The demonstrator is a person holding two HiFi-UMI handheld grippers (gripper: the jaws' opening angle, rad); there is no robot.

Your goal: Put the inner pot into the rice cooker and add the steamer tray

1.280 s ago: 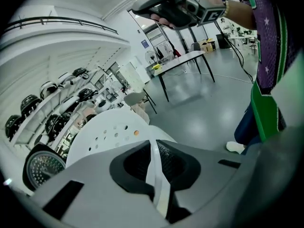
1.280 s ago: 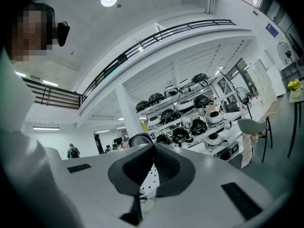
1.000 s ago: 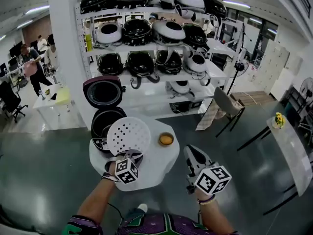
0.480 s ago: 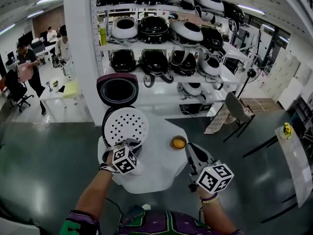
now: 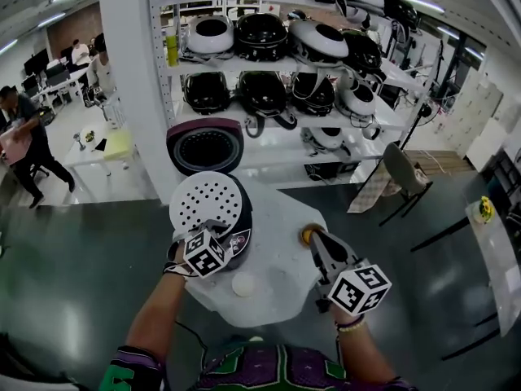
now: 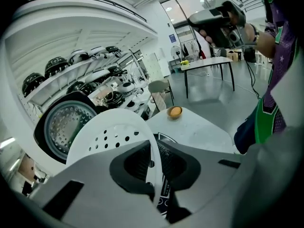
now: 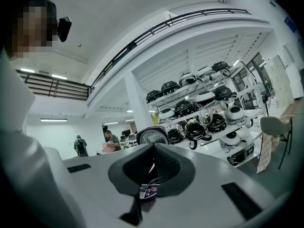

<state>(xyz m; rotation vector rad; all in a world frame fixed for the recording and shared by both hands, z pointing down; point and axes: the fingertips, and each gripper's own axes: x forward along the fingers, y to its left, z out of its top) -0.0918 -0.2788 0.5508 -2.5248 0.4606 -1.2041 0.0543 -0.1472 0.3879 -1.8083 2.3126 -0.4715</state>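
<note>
White perforated plastic is what the left claw (image 5: 213, 230) has hold of: the steamer tray (image 5: 207, 202), a round disc dotted with holes. In the left gripper view the claw (image 6: 152, 167) is nearly closed, its ribbed pads pinching the near rim of the tray (image 6: 111, 132), which runs up between them as a thin white edge.

The tray sits over the mouth of the rice cooker (image 5: 237, 239), which stands at the far-left edge of the surface (image 5: 277, 267). Only a strip of the cooker's dark body and its printed front panel shows past the tray. The tray covers the opening, so the inside of the cooker cannot be made out, nor whether the tray is seated or just above the rim. The cooker's lid (image 5: 205, 147) stands open behind it, with its round inner plate (image 6: 61, 125) facing the person.

The right claw (image 5: 315, 241) is over the right part of the surface, with its tip at a small orange bowl (image 5: 306, 235) near the far-right edge. In the right gripper view its jaws (image 7: 152, 172) are pressed together with nothing between them. It faces the cooker and its raised lid (image 7: 153, 137).

A small white disc (image 5: 242, 284) lies on the surface toward the near edge. Shelves (image 5: 277, 72) stacked with many other cookers stand beyond the surface.
</note>
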